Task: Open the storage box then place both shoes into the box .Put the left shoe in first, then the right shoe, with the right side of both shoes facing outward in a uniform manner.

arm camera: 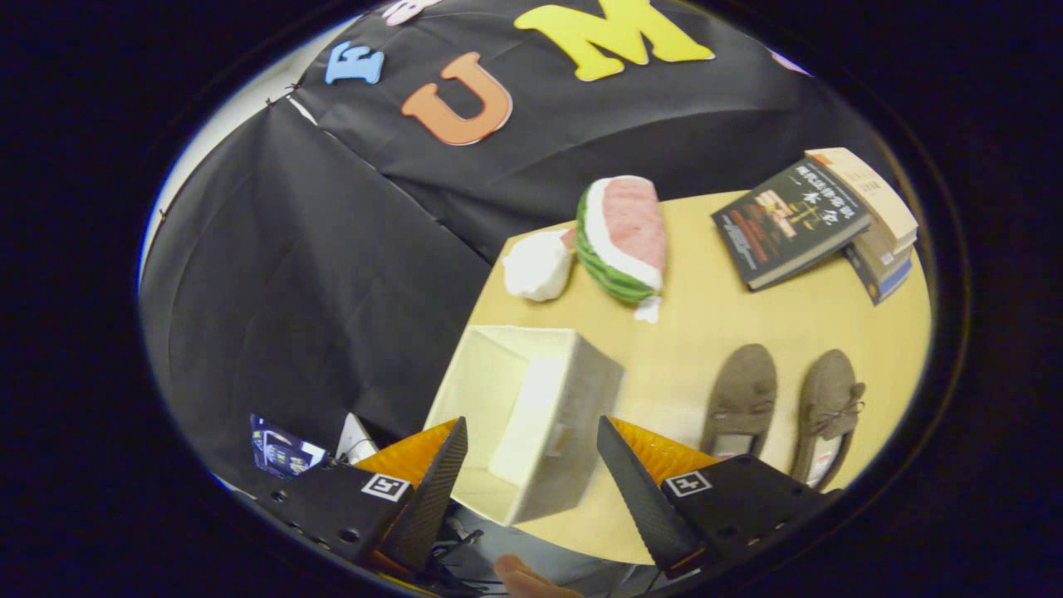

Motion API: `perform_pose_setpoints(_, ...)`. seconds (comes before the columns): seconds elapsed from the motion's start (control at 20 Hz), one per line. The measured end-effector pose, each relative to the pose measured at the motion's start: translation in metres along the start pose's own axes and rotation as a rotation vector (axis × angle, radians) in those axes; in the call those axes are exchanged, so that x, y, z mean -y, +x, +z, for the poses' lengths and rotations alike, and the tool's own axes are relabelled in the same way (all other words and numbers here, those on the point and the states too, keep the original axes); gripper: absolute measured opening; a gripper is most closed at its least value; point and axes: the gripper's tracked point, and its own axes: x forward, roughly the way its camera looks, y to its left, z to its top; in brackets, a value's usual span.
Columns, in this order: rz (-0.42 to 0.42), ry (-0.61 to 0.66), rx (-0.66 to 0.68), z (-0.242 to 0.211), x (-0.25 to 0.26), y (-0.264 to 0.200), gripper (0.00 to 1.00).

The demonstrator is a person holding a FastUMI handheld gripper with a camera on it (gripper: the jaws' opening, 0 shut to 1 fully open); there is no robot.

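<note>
Hovering above the near edge of the table, the gripper has its fingers spread wide with nothing between them but air; they frame the near end of the storage box from above and touch neither wall.

That box sits near the table's left edge, pale and fabric-sided. Its top gapes open and the inside looks bare, so I'd judge the opening step finished. A flap or lid panel seems to hang down inside its right wall, though I can't make out just how it lies.

To the right of the box, apart from it, the two brown shoes wait side by side on the tabletop, toes pointing to the far side. By its place in the pair, the left shoe is the one nearer the box, with the right shoe just beyond it. Neither is in the box, so both placements remain, left one first.

Farther back lie a plush watermelon slice and a white soft lump touching its left side, and at the far right a stack of books. A fingertip shows below the gripper.
</note>
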Motion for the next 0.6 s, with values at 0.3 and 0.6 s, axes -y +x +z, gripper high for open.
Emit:
perform_pose_setpoints(0.3,-0.194,0.012,-0.049,-0.044,0.122,-0.002,0.96)
perform_pose_setpoints(0.6,-0.408,0.007,-0.114,-0.084,0.197,0.02,0.79)
